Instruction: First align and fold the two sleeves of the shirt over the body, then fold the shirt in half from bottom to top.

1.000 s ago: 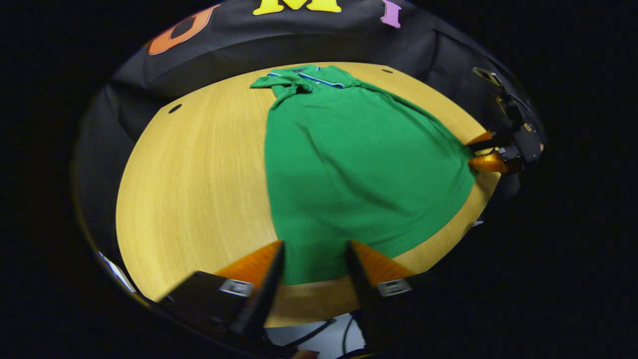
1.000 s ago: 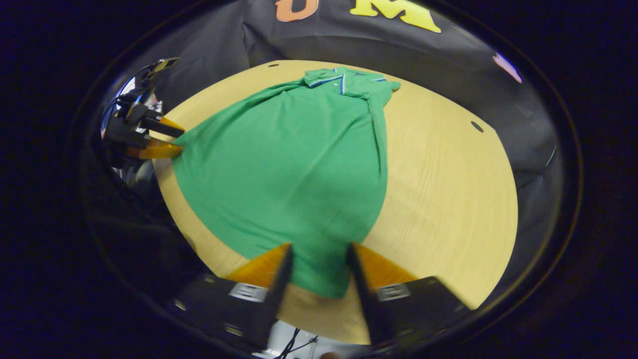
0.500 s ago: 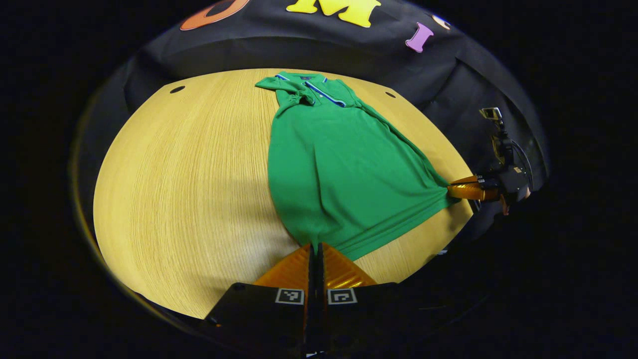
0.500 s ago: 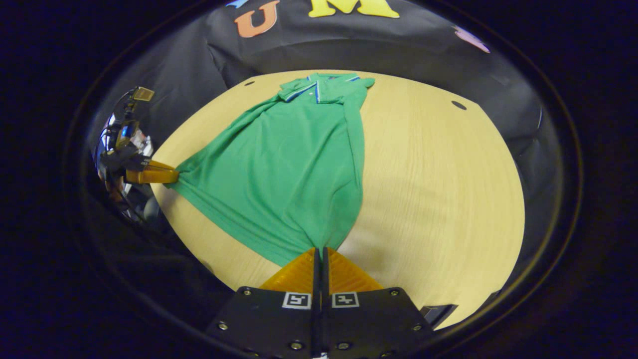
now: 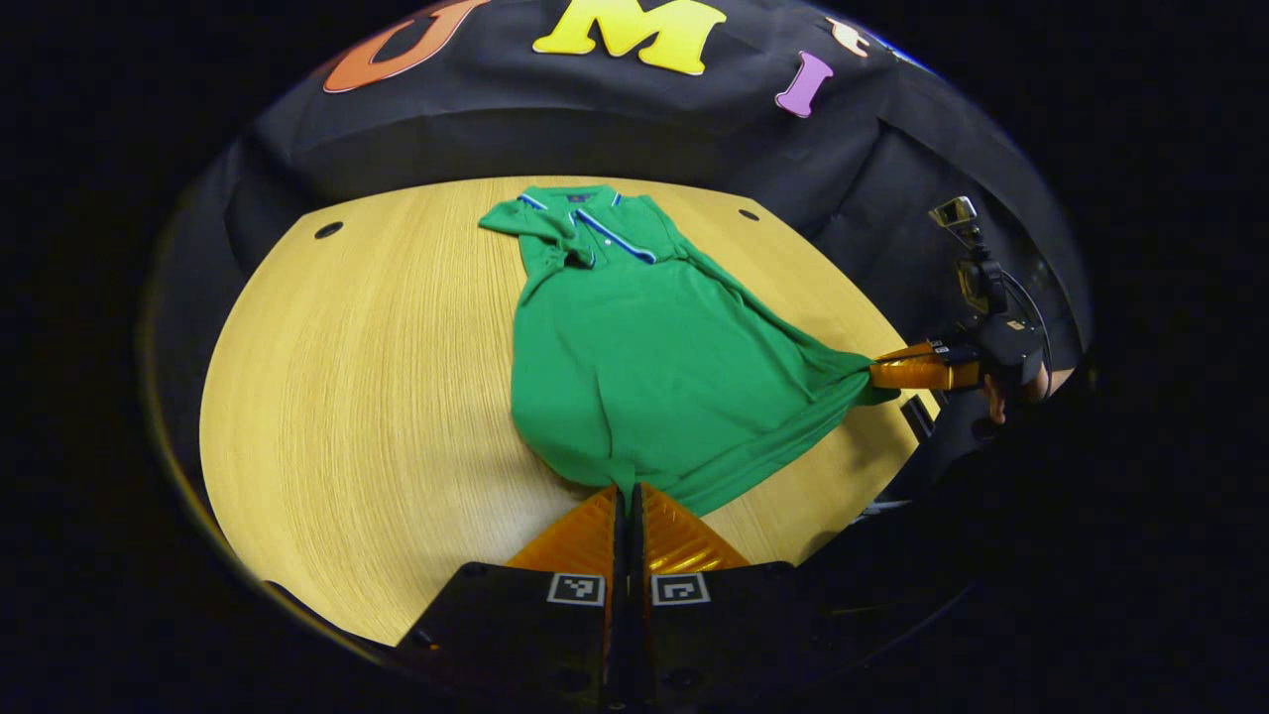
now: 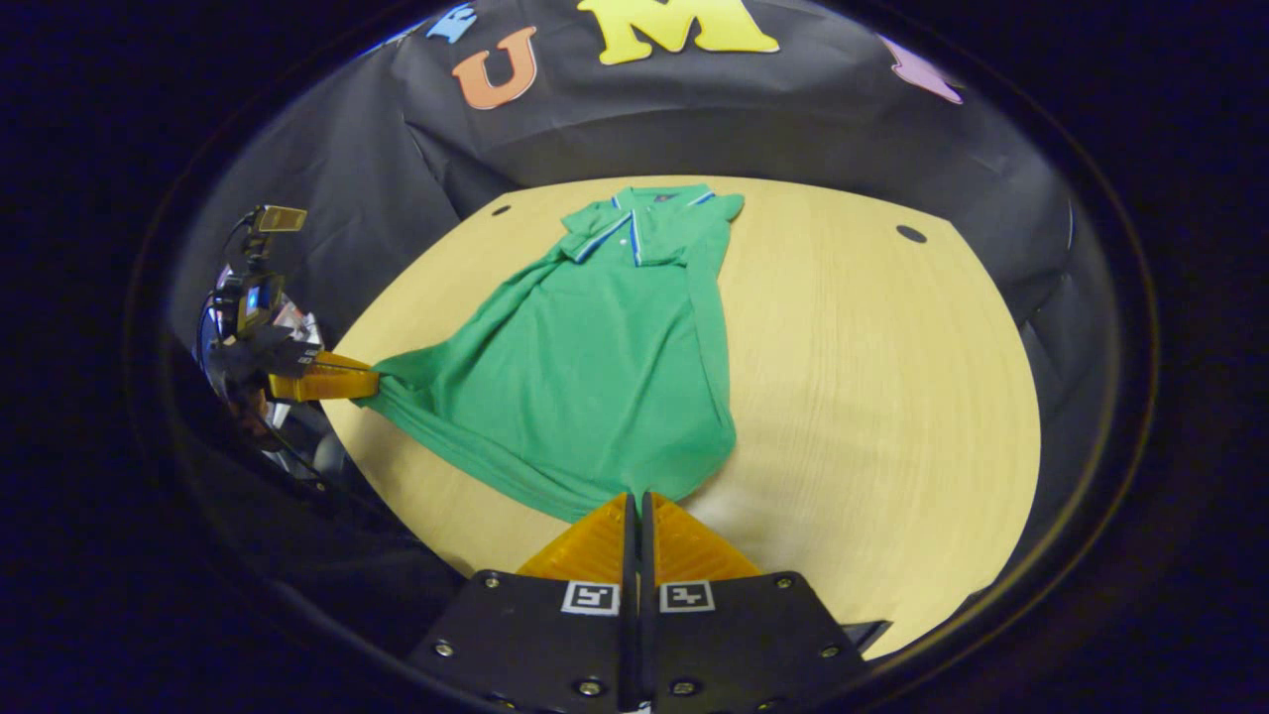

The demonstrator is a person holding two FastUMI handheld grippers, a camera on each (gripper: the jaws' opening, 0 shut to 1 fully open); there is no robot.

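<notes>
A green polo shirt (image 5: 644, 367) (image 6: 595, 367) lies on the round wooden table (image 5: 367, 377), collar at the far side and sleeves folded in over the body. My left gripper (image 5: 627, 491) is shut on the shirt's bottom left corner, its fingers pressed together over the hem. My right gripper (image 6: 634, 499) is shut on the bottom right corner the same way. Each gripper also appears across the hem in the other's view: the right gripper (image 5: 877, 374) and the left gripper (image 6: 372, 382). Between the two corners the hem is lifted and bunched.
The wooden table (image 6: 872, 397) has bare surface on both sides of the shirt. Small dark holes (image 5: 328, 230) (image 6: 910, 234) sit near its far rim. Black cloth wall (image 5: 595, 129) rises behind the table. A hand (image 5: 1011, 392) holds the right gripper.
Both grippers went from open around the hem corners to shut on them. The hem has since risen and drawn toward the collar, so the shirt looks shorter and bunched at the bottom.
</notes>
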